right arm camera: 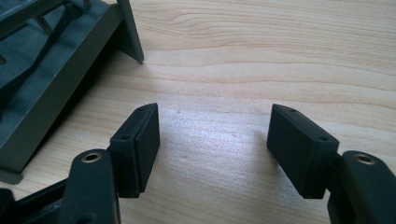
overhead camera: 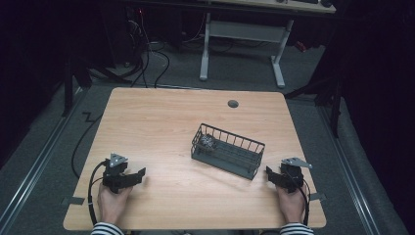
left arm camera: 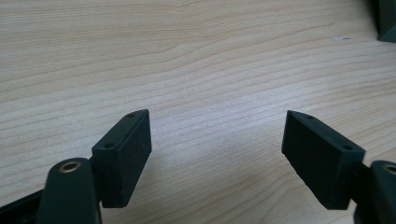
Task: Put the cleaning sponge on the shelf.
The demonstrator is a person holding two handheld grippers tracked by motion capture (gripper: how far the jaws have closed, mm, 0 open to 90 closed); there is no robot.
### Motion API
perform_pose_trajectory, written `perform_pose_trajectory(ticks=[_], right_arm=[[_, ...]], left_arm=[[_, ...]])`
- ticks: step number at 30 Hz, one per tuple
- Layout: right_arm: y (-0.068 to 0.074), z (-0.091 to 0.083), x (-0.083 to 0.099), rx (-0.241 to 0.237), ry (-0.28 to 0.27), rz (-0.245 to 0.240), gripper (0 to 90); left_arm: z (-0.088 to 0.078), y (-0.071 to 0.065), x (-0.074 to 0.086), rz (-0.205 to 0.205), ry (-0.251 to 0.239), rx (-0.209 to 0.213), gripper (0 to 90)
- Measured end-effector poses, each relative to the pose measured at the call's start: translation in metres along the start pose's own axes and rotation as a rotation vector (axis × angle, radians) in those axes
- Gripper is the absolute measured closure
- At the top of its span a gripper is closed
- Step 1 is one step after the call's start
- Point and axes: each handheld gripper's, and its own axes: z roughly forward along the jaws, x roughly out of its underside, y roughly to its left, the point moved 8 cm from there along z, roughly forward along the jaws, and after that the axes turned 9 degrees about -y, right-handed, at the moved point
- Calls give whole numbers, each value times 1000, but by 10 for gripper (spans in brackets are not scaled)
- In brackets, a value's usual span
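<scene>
A dark grey wire basket [overhead camera: 235, 157] stands right of the middle of the wooden table [overhead camera: 156, 122]. A small crumpled silvery object [overhead camera: 208, 142] lies in the basket's left end. My left gripper [overhead camera: 139, 175] rests low at the near left of the table, its jaws pointing right. In the left gripper view this gripper [left arm camera: 217, 126] is open over bare wood, with a basket corner [left arm camera: 385, 21] at the far right. My right gripper [overhead camera: 270, 175] sits at the near right, just beside the basket's right end. That gripper [right arm camera: 215, 119] is open and holds nothing, with the basket wall [right arm camera: 42, 88] to its left.
A round grommet hole [overhead camera: 233, 104] is set near the table's far edge. Beyond the table stand the white legs of another desk [overhead camera: 204, 54], with cables [overhead camera: 147, 58] on the dark floor. Bare wood lies between the two grippers.
</scene>
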Motion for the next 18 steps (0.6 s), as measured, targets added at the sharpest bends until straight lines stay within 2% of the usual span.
perform_pose_trajectory(ticks=[5, 7, 18], right_arm=[[0, 0, 0, 0, -1, 2, 347], [0, 0, 0, 0, -1, 1, 347], [0, 0, 0, 0, 0, 2, 347]], left_arm=[[6, 3, 5, 26, 17, -31, 246], [8, 4, 8, 61, -3, -58, 245], [8, 3, 9, 59, -7, -69, 244]])
